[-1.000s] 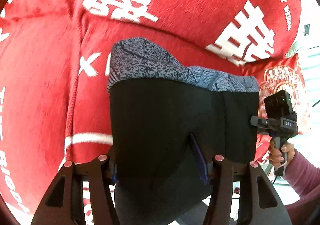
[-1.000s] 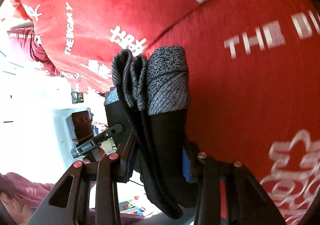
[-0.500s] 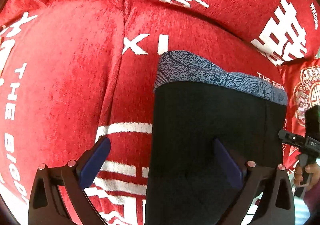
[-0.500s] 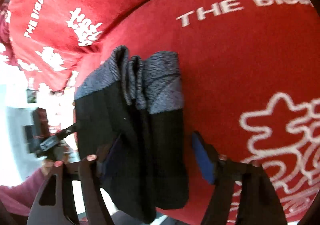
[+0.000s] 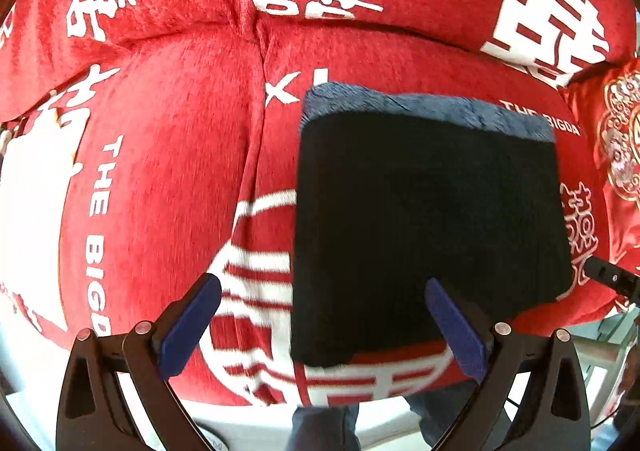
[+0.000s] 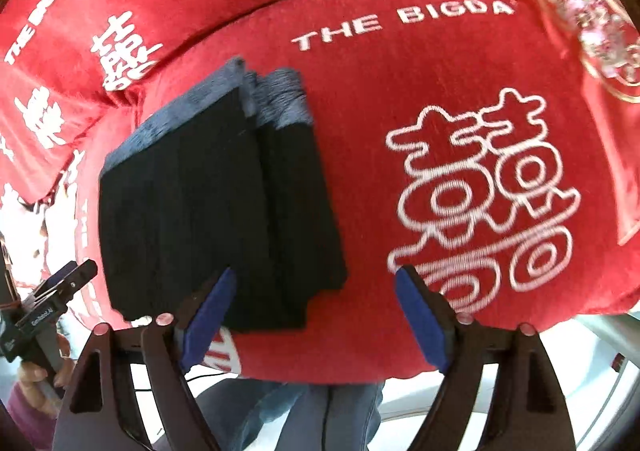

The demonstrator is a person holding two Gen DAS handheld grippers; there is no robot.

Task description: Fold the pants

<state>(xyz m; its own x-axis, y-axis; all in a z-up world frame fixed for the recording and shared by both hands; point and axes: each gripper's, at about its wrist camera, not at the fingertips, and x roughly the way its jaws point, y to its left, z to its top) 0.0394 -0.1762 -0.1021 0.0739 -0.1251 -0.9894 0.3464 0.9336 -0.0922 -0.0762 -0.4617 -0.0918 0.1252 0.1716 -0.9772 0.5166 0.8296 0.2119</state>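
One pair of pants [image 5: 424,219] lies folded into a compact, roughly rectangular bundle on a red sofa cover [image 5: 168,171]. The fabric is black and looks matte, with a band of mottled blue-grey cloth running along the far edge. From the right wrist view the bundle [image 6: 216,203] shows its stacked layers at the side: several black folds lie one on another, and the blue-grey band ends in rounded, bunched lobes at the top. The bundle rests flat on the seat cushion, near its front edge, below the seam where the seat meets the backrest.

The left gripper [image 5: 322,317] stands wide open with nothing between its two blue-padded fingers [image 5: 188,325]; the right-hand pad overlaps the near edge of the pants in the view, but whether it touches the cloth cannot be told. The right gripper [image 6: 316,315] is likewise spread wide and holds nothing; its left pad sits in front of the bundle's near corner, its other pad over bare red fabric.

The cover carries white printing: "THE BIGDAY" lettering and double-happiness characters, with one large outlined character [image 6: 480,203] just right of the pants. One red cushion with gold embroidery [image 5: 620,139] stands at the far right of the sofa. At the left edge of the right wrist view, the person's left hand [image 6: 36,383] grips the handle of the other tool.
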